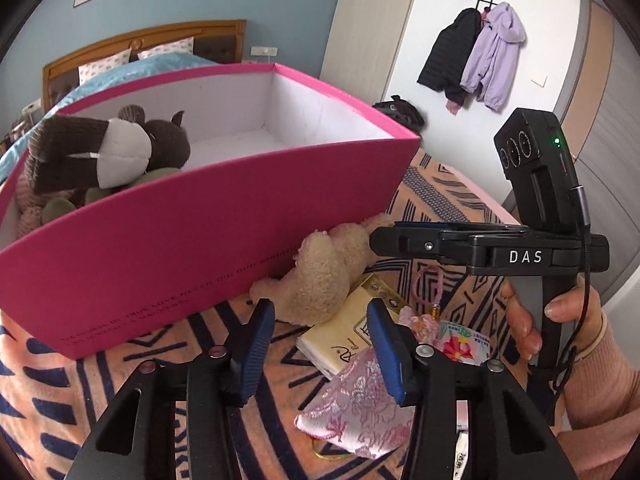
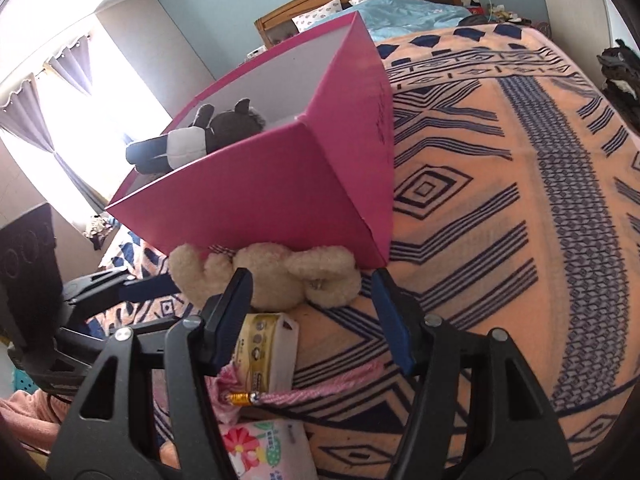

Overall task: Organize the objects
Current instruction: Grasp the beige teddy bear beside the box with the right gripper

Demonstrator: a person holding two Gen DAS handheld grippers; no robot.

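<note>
**Crowded pile invites a wrong or double pick**

Left gripper (image 1: 320, 344) is released, empty, jaws astride the tissue pack (image 1: 340, 340) and bear (image 1: 320, 276); right gripper (image 2: 312, 312) (also released) faces the same bear (image 2: 272, 276); closing could snag the pouch (image 1: 360, 404) or tassel (image 2: 320, 384); the box (image 1: 200, 240) sits just behind.

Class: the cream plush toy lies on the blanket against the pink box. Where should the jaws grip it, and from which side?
Grip the cream plush toy across its rounded middle, coming from above on the open blanket side: the pink box blocks its far side, and its limbs are floppy.
</note>
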